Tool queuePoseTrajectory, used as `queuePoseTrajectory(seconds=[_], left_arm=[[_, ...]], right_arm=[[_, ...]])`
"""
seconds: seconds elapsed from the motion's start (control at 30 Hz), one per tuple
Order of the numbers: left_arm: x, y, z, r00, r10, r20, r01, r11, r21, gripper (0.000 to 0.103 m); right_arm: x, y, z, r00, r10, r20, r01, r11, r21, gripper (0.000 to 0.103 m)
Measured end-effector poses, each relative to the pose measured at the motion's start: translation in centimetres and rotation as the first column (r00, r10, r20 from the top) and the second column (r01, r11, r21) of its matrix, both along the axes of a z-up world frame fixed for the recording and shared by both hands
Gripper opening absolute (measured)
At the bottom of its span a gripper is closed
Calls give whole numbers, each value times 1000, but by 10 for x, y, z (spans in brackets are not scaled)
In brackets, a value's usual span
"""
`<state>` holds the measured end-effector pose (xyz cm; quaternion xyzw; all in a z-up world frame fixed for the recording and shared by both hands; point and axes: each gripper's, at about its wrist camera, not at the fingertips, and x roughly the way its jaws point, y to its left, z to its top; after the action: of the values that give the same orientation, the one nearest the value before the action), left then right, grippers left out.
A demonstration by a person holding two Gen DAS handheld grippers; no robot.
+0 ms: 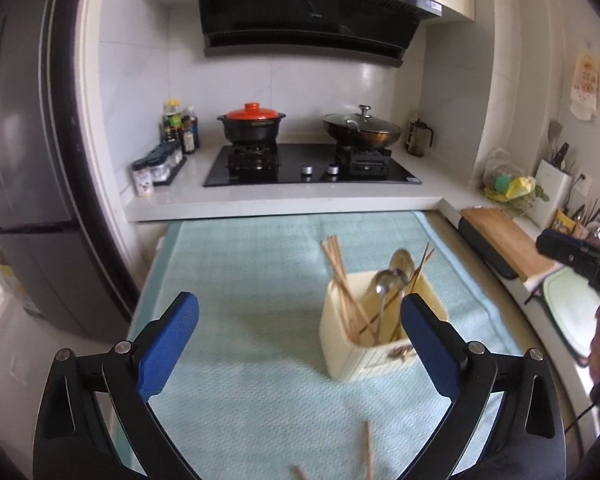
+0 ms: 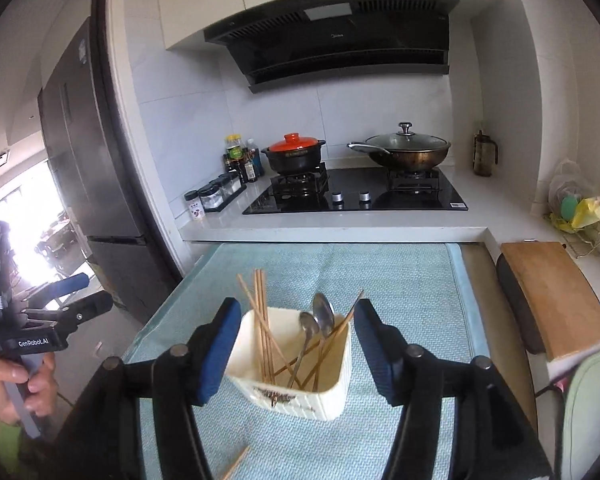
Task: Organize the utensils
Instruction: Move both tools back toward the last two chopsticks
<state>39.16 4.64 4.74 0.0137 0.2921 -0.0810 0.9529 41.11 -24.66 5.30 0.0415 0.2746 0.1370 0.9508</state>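
Note:
A cream utensil holder stands on the pale green mat. Wooden chopsticks and two metal spoons lean inside it. My left gripper is open over the mat with nothing between its blue pads; the holder sits just beyond its right finger. My right gripper is open too, and the holder's top shows between its fingers, which do not touch it. A loose chopstick lies on the mat near the front edge.
Behind the mat is a white counter with a black hob, a red-lidded pot and a lidded wok. Spice jars stand left. A wooden cutting board lies right; a dark fridge stands left.

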Motion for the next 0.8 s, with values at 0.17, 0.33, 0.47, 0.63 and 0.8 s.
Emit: queuePoseTrajectory(seconds=[0.17,0.33,0.47,0.63,0.8], left_arm=[[-92,40,-54,996,92,0,-92,995,49,102],[-157,64,-130,970,209,-124,-209,978,19,101],[-183,71,-174,935,235,-266,-258,964,-56,101],[-186,62,-205,886,268,-379,-303,953,-34,102],[-182,52,-213,882,246,-403,-288,956,-49,102]], right_arm=[[-71,7,-38,999,13,-31,-14,999,-30,61],[-125,17,-114,987,0,-159,-4,1000,-25,61],[-157,22,-164,965,-22,-260,23,1000,3,61],[-172,26,-193,942,-26,-336,26,1000,-7,61],[-174,30,-196,941,-31,-337,24,999,-24,61]])
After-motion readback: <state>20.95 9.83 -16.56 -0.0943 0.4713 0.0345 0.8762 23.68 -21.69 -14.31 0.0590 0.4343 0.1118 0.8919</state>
